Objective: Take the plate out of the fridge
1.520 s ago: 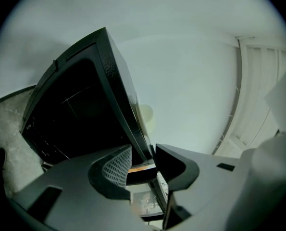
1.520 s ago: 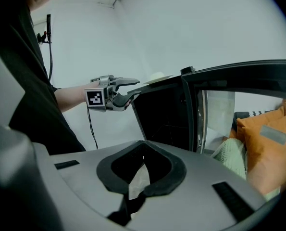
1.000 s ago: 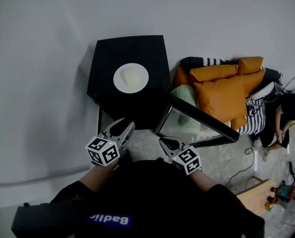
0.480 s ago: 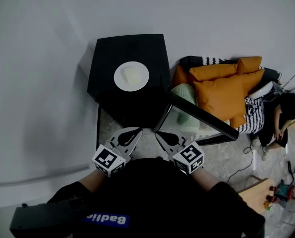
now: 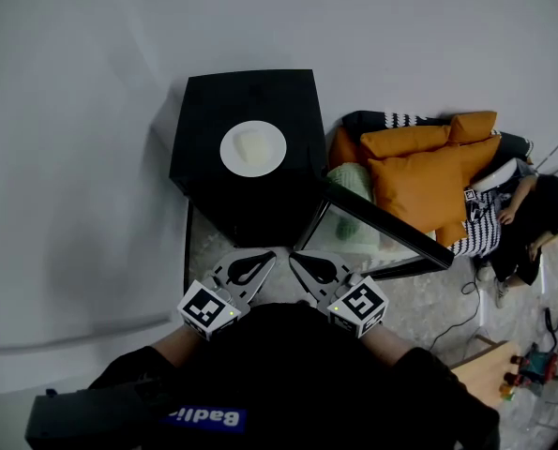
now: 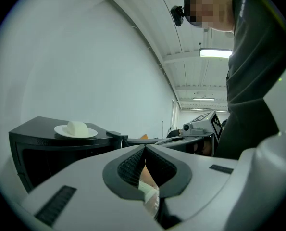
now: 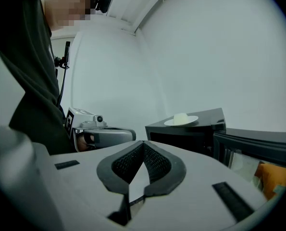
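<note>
A white plate (image 5: 252, 148) with a pale lump of food on it rests on top of the small black fridge (image 5: 213, 111). The fridge door (image 5: 382, 225) hangs open to the right. The plate (image 6: 75, 130) shows at the left in the left gripper view, and the plate (image 7: 181, 120) sits right of centre in the right gripper view. My left gripper (image 5: 263, 260) and right gripper (image 5: 299, 261) are both shut and empty, held close to my body in front of the fridge, tips pointing toward each other.
Orange cushions (image 5: 424, 181) and a black-and-white patterned cushion (image 5: 480, 216) lie on the floor right of the fridge. A person (image 5: 536, 223) sits at the far right near cables. A white wall (image 5: 72, 157) stands to the left.
The left gripper's jaws have gone from open to shut. Both grippers have drawn back toward my body and turned their tips inward. The plate has stayed on the fridge top.
</note>
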`<state>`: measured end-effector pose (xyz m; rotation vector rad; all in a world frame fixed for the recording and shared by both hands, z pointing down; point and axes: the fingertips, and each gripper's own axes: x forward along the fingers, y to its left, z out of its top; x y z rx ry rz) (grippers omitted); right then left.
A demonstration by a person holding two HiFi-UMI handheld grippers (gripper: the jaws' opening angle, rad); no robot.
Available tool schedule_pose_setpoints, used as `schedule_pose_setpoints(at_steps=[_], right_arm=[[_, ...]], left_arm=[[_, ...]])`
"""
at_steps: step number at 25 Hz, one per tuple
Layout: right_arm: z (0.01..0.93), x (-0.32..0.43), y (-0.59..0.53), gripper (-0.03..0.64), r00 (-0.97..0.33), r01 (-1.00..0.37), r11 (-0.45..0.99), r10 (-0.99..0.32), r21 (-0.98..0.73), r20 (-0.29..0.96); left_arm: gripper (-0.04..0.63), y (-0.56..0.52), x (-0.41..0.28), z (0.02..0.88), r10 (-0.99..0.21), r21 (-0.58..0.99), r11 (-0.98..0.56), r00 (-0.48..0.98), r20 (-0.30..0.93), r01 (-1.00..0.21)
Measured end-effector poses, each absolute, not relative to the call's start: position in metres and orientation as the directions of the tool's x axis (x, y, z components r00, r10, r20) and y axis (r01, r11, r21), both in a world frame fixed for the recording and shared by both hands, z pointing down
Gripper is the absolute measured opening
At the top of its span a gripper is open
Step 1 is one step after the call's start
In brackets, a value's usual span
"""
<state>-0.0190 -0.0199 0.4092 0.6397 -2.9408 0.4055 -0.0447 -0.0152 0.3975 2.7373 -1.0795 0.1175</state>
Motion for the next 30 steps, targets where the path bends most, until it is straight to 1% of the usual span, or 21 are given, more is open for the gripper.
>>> schedule_pose_setpoints(at_steps=[30], right_arm=[[0.4059,-0.0155,-0.0241,0.009,-0.901,-0.432,0.875,-0.408,-0.221,0.148]], left_arm=[[0.009,-0.0208,-0.0439,0.3962,-0.662,0.181,-0.716,0.738,0.132,-0.674]])
